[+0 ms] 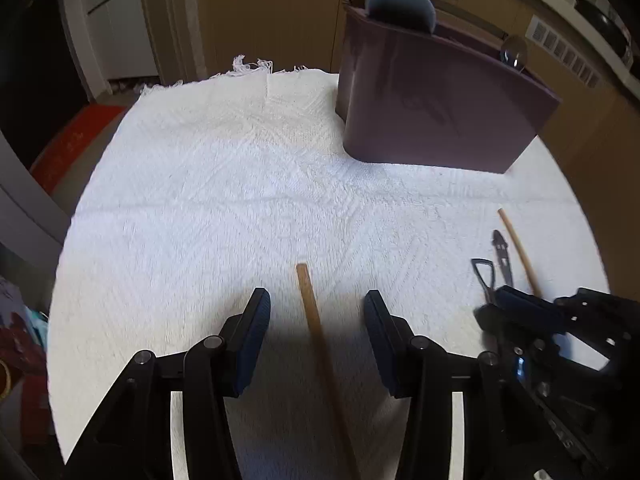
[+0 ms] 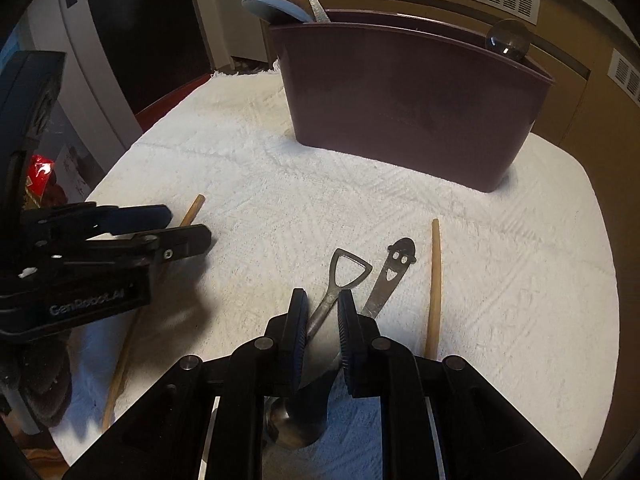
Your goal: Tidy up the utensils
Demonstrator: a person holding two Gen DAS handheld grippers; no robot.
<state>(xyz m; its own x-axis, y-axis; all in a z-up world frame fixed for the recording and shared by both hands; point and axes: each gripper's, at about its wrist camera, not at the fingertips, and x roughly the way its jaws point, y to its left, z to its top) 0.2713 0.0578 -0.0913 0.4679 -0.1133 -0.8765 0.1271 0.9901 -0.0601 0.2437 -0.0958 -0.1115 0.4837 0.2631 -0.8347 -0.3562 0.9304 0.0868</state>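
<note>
My left gripper point(image 1: 316, 308) hangs open just above the white towel point(image 1: 224, 184), its pads apart on either side of a wooden chopstick point(image 1: 314, 320) and clear of it. In the right wrist view that left gripper point(image 2: 188, 226) is at the left over the same chopstick point(image 2: 193, 210). My right gripper point(image 2: 323, 316) stands narrow, shut on the handle of a metal spoon point(image 2: 338, 280) whose bowl lies under the jaws. From the left wrist view the right gripper point(image 1: 494, 304) is low on the right. A maroon utensil holder point(image 2: 400, 100) stands at the back.
Beside the spoon lie a flat metal opener with a face cut-out point(image 2: 394, 276) and a second chopstick point(image 2: 435, 280). The holder point(image 1: 440, 112) carries a grey-blue spatula point(image 1: 400, 4), a wooden spoon and a clear round knob. The towel's fringed edge point(image 1: 248, 66) drops off at the back left.
</note>
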